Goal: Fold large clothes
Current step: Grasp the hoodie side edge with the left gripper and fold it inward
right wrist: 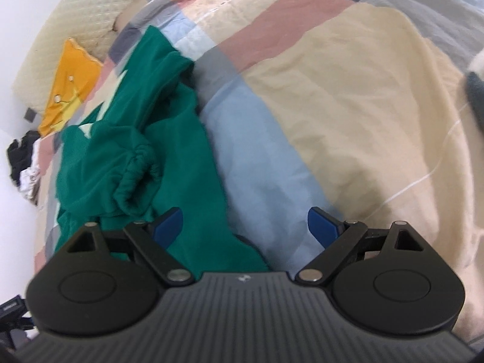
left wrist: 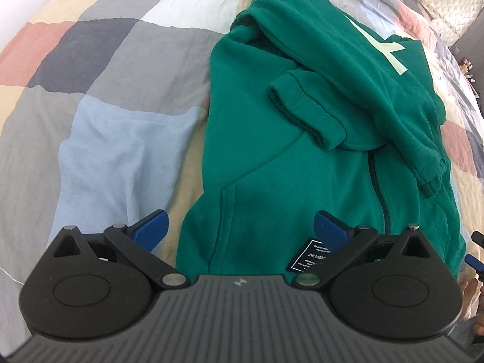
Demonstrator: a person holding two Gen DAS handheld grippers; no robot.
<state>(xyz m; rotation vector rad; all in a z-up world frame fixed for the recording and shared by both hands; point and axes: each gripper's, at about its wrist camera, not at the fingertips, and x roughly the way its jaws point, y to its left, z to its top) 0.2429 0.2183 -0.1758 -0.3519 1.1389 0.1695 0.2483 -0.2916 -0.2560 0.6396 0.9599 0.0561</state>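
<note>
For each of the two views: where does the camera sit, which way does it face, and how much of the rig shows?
Left wrist: on the left gripper, looking steeply down at the green hoodie on the quilt; its open jaws straddle the hem by the label.
Right wrist: on the right gripper, looking down over the hoodie's edge; open jaws, nothing between the pads.
Shared: hoodie and quilt.

Both wrist views look down, sharing the hoodie [left wrist: 302, 151].
</note>
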